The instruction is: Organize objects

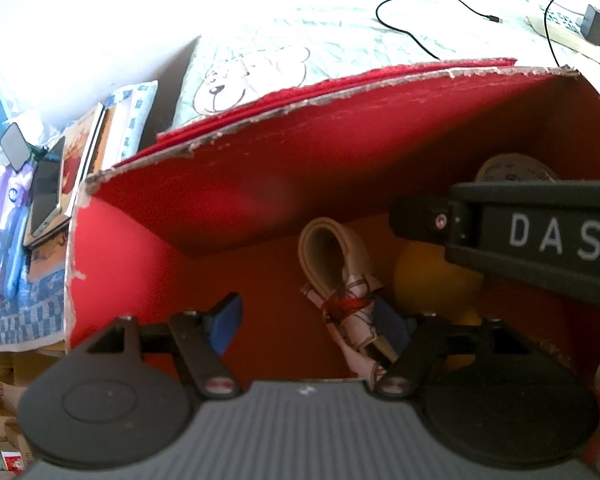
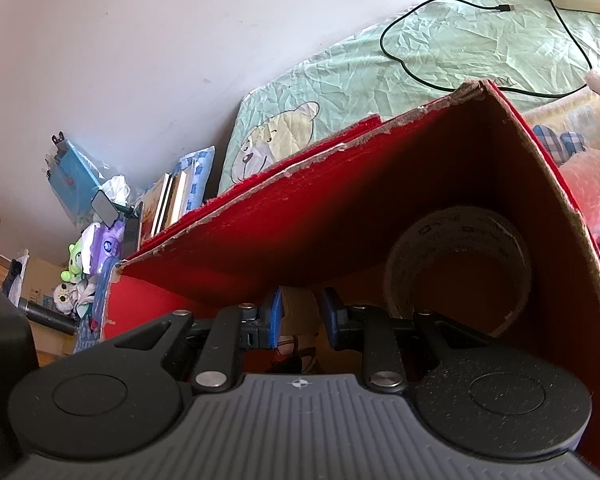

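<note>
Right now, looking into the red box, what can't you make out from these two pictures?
- Yellow object, left wrist view: mostly hidden behind the right gripper's body, so its identity is unclear.
- Tape roll, right wrist view: printing too small to read; its lower part is hidden by the right gripper.
- Box floor nearest the cameras: covered by the left gripper.

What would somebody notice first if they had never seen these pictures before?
Probably the big red box with torn cardboard edges, filling the middle of both views while both grippers reach into it. Inside lie a cream belt tied with red string, a yellow ball beside it and a roll of tape in the far corner. Behind the box, a cartoon bear smiles from the green sheet.
</note>
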